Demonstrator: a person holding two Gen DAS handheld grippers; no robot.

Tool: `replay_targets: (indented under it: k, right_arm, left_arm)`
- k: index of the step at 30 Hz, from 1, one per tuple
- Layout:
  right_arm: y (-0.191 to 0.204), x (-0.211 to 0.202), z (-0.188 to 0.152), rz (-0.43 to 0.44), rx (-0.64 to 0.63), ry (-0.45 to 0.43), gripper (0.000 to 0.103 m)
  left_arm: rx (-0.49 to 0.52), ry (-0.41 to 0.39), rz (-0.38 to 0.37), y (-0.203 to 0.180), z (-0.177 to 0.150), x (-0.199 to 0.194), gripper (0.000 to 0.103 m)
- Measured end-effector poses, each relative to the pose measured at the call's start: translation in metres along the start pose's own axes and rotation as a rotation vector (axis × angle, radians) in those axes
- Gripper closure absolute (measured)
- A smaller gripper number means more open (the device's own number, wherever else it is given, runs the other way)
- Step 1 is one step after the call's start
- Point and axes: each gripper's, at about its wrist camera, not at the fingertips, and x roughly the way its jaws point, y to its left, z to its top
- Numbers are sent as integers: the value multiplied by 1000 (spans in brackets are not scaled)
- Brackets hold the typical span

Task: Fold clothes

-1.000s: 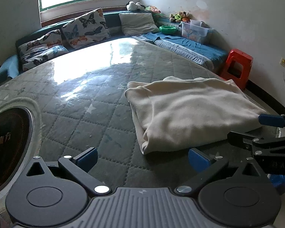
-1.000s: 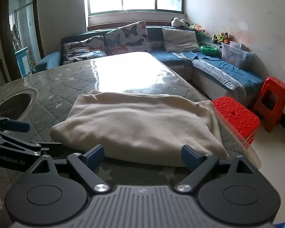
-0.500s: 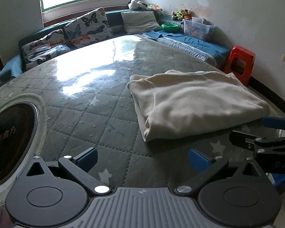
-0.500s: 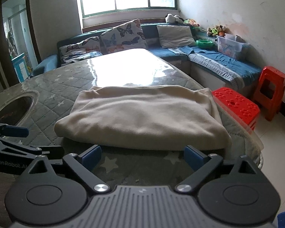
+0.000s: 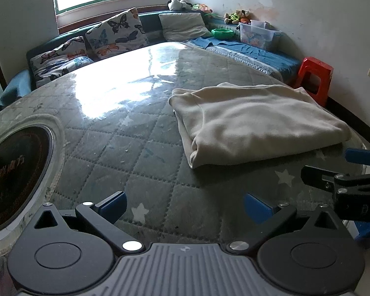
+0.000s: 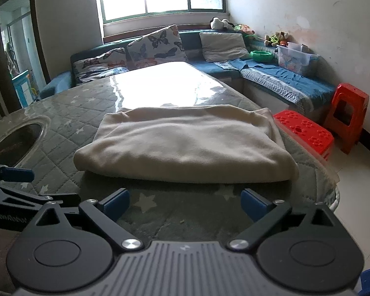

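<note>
The cream fleece garment (image 6: pixel 182 145) lies folded into a thick rectangle on the quilted grey, star-printed surface (image 5: pixel 145 153), near its edge beside the red plastic stool (image 6: pixel 305 133). Both claws have backed off from the garment: the right claw (image 6: pixel 185 201) is opening, nothing between its pads; the left claw (image 5: pixel 185 206) stands wide and empty. This fold looks finished.

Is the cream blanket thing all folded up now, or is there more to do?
It looks mostly done: the cream garment lies folded in a neat, layered rectangle on the quilted table. Nothing is in hand: the left gripper is open and empty, and the right gripper has its jaws opening with nothing between them. Left to do: perhaps one more fold.
</note>
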Motion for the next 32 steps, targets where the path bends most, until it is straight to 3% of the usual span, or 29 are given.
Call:
replay_targets:
  k: [32]
  right_arm:
    - [6, -9, -9, -4, -3, -4, 0]
  left_arm:
    - [8, -11, 26, -2, -8, -9, 0]
